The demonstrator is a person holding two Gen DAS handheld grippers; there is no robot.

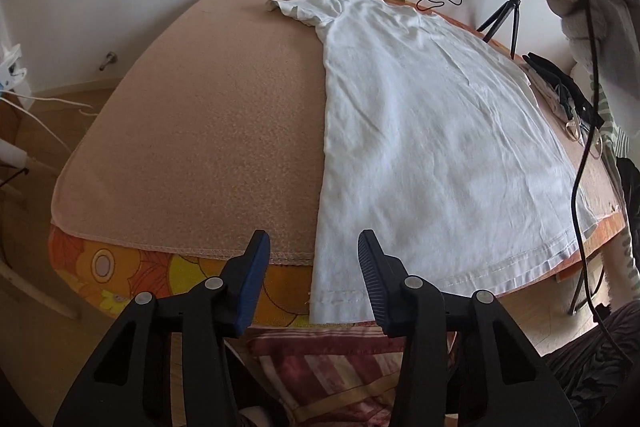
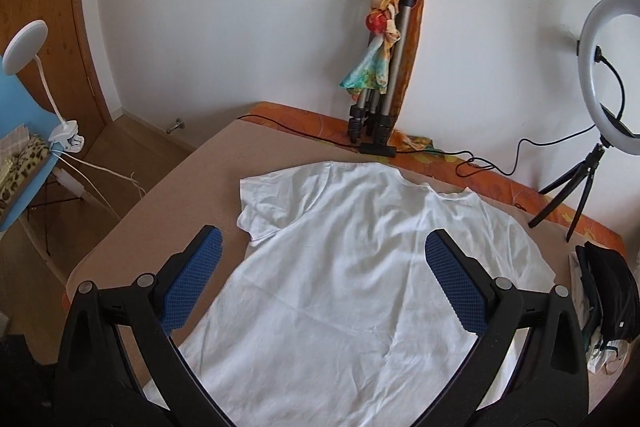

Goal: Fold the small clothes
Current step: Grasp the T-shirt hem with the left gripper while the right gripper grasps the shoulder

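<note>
A white T-shirt (image 1: 420, 127) lies flat on the beige cover (image 1: 200, 127), its collar towards the far wall and its hem at the near edge. In the left wrist view the shirt's near left hem corner hangs over the edge and shows between the blue pads (image 1: 252, 279) of my left gripper (image 1: 313, 239); the pads stand apart and do not press on it. In the right wrist view my right gripper (image 2: 324, 233) hovers wide open above the middle of the T-shirt (image 2: 340, 287), nothing between its fingers. One short sleeve (image 2: 260, 207) spreads to the left.
A folded tripod (image 2: 376, 107) with a colourful cloth leans on the far wall. A ring light (image 2: 608, 67) on a small stand and its black cable (image 2: 480, 163) sit at the back right. Dark items (image 2: 608, 287) and glasses (image 1: 576, 131) lie right of the shirt. A clip lamp (image 2: 24, 43) stands left.
</note>
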